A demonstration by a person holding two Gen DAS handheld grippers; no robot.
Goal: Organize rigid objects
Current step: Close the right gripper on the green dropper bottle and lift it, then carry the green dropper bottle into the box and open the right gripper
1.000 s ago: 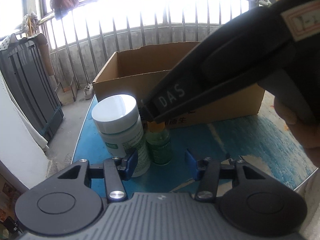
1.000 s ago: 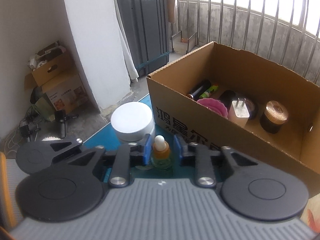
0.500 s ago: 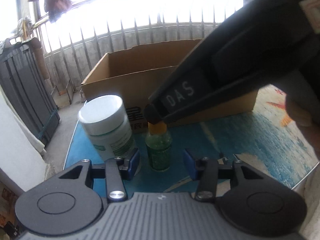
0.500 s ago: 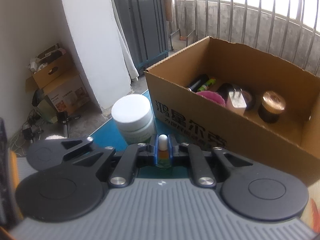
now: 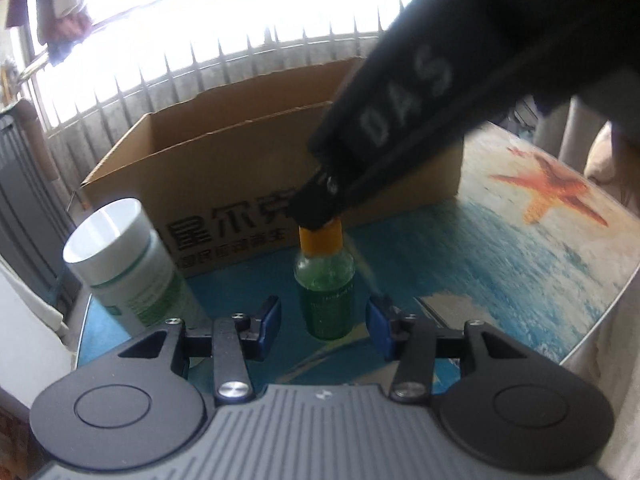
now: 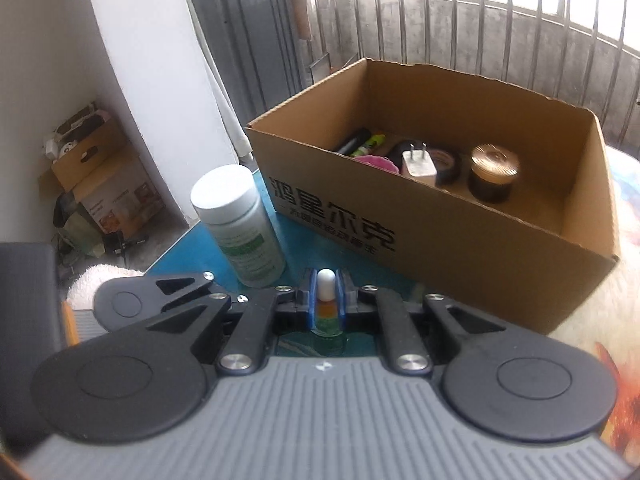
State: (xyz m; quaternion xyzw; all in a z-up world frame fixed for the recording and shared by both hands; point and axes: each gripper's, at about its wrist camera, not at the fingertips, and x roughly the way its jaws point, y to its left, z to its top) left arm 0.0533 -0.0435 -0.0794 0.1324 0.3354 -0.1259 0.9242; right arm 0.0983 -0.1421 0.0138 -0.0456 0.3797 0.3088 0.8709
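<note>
A small green bottle [image 5: 324,300] with an orange collar stands on the blue table [image 5: 460,272] in front of the cardboard box [image 5: 224,184]. My right gripper [image 6: 325,286] comes down from the upper right and is shut on the bottle's white tip [image 6: 325,282]; its black fingers [image 5: 320,204] cover the cap in the left wrist view. My left gripper [image 5: 322,322] is open, its blue pads on either side of the bottle's body without touching it. A white-lidded jar [image 5: 124,264] with a green label stands to the left.
The open box [image 6: 440,240] holds a white plug [image 6: 418,166], a brown jar with a copper lid [image 6: 494,174], a tape roll, a pink item and pens. The table's edge [image 5: 608,312] curves away at right. More boxes [image 6: 100,184] sit on the floor at left.
The right gripper's jaws closed onto the small bottle's top. The left gripper shifted right, from beside the white jar to flanking the green bottle.
</note>
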